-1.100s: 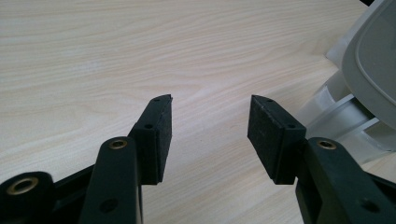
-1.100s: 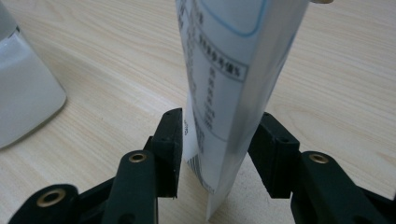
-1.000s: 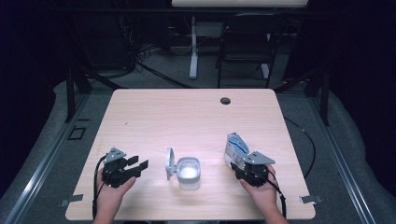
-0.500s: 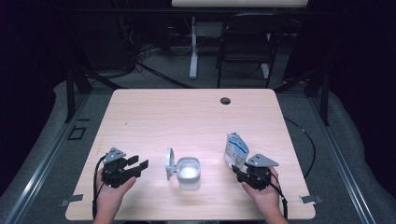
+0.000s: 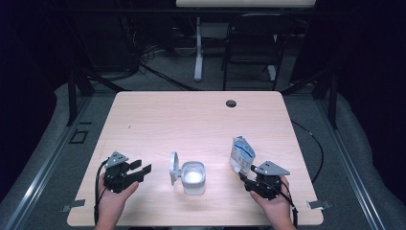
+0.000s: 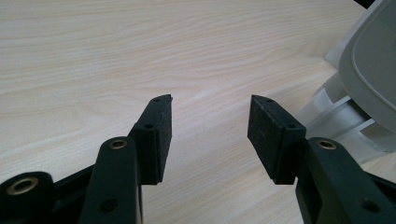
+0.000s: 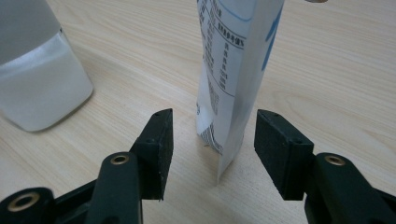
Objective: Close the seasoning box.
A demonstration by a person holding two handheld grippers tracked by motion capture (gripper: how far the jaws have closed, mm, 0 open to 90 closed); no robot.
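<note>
White-and-blue printed pouch stands upright between the right gripper's wide, just-opened jaws, untouched, twelve o'clock ahead; left gripper gapes empty.

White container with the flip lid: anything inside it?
The white container stands open, its lid hinged up at the left. The high view shows a pale, bright interior with no distinct item; its walls hide the lower inside.

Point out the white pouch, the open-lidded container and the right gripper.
white pouch [image 7: 233, 70]: right gripper view, printed side.
open-lidded container [image 5: 193, 178]: high view, its body.
right gripper [image 7: 212, 140]: right gripper view, between its fingertips.
</note>
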